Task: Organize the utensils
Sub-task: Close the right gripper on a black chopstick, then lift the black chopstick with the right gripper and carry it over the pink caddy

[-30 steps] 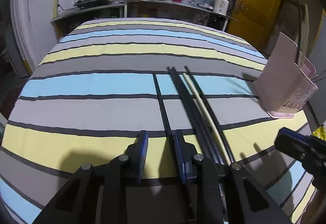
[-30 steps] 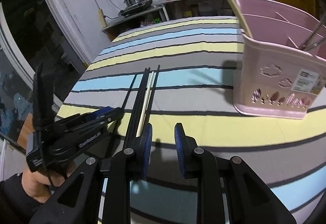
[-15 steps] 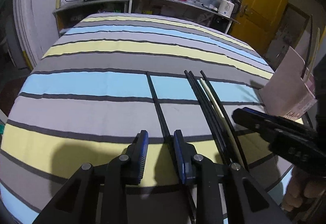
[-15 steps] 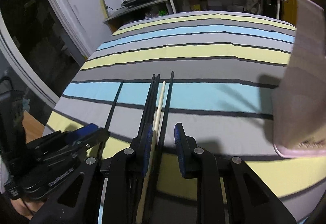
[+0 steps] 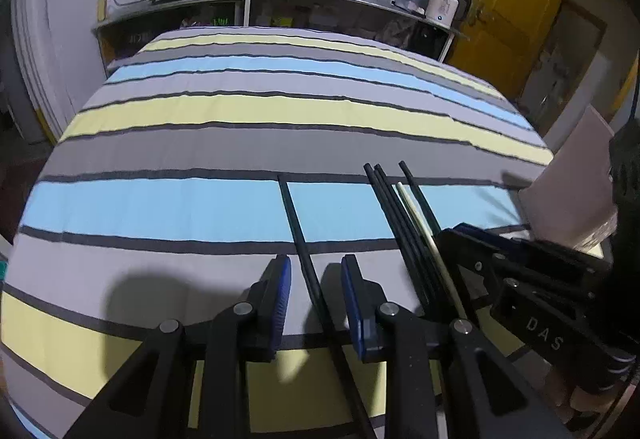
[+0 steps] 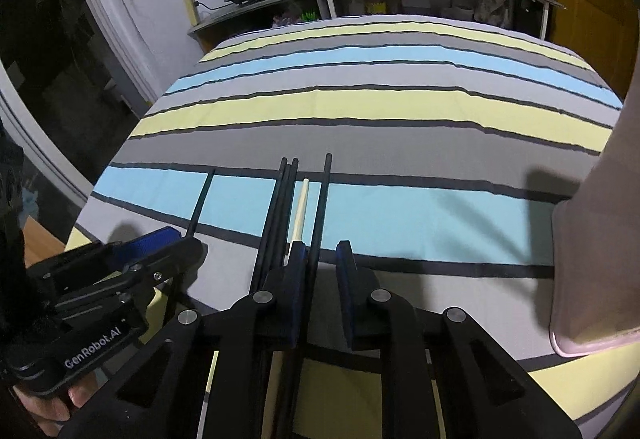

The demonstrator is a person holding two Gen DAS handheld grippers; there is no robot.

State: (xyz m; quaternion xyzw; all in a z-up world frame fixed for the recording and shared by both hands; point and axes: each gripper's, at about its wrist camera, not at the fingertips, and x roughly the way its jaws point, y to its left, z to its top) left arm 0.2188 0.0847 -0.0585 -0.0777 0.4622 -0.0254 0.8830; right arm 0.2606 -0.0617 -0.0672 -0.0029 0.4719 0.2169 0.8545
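Left wrist view: our left tool straddles a lone black chopstick on the striped counter, pads apart. Our right tool has just been closing around one black chopstick of the bundle, pads not yet pressing. Pink holder stands just right.

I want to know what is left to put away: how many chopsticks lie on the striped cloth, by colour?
Black chopsticks: 4
Pale chopsticks: 1
Total: 5
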